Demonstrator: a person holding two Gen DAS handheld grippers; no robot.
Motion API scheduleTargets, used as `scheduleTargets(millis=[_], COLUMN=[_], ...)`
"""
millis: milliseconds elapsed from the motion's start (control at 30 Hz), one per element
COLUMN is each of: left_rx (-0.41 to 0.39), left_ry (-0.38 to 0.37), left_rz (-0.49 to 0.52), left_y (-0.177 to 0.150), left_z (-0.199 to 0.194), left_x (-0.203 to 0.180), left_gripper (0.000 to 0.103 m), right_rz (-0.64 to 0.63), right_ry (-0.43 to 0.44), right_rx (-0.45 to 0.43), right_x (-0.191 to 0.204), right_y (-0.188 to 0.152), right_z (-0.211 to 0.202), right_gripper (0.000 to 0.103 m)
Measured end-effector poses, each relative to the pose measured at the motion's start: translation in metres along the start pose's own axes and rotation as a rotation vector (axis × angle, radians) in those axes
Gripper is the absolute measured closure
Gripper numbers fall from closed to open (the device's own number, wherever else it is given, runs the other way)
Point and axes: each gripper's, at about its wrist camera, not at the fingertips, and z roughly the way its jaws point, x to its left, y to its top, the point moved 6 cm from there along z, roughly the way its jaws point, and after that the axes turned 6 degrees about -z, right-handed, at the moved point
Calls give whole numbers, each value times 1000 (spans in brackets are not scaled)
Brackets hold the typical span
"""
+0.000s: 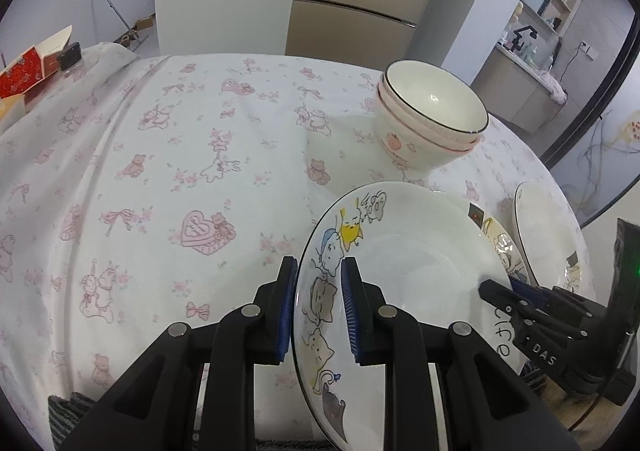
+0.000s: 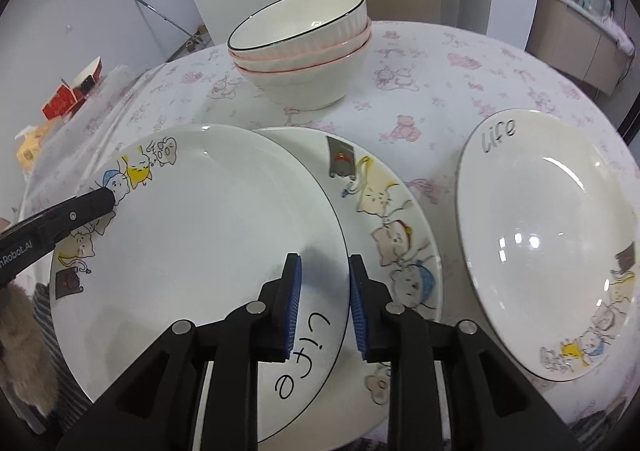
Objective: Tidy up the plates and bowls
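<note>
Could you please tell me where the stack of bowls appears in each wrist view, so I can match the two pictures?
Left wrist view: stack of bowls sits upper right, beyond the held cat plate.
Right wrist view: the stack sits top centre, behind the plates.
Shared landmark: the cat plate, which lies nearer the camera than the stack in both views.

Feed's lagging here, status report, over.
Left gripper shut on top plate rim. Right gripper astride opposite rim, jaws not pressing. Top plate overlaps second plate. Bowl stack behind, clear.

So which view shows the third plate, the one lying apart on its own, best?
The right wrist view: the lone plate shows nearly whole, its "life" lettering readable. The left wrist view catches only a sliver behind the right gripper.
</note>
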Motion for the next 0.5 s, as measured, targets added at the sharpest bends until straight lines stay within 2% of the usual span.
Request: scheduleTargets(millis=[233, 367, 400, 500], left_rx=[-17, -1, -1, -21], left_ry=[7, -42, -54, -50], left_rz=[34, 15, 16, 40], left_y=[-3, -6, -7, -9], left_z=[13, 21, 22, 22], left_x=[-6, -6, -7, -10], left_gripper=[77, 77, 77, 77], right_rz=[-30, -42, -54, -60], right_ry=[-22, -62, -74, -67], right_rx=[-4, -19, -21, -23], right_x=[0, 0, 0, -1], right_y=[-7, -10, -11, -14], right_z=[-6, -11, -12, -12], right_gripper=[77, 76, 72, 69])
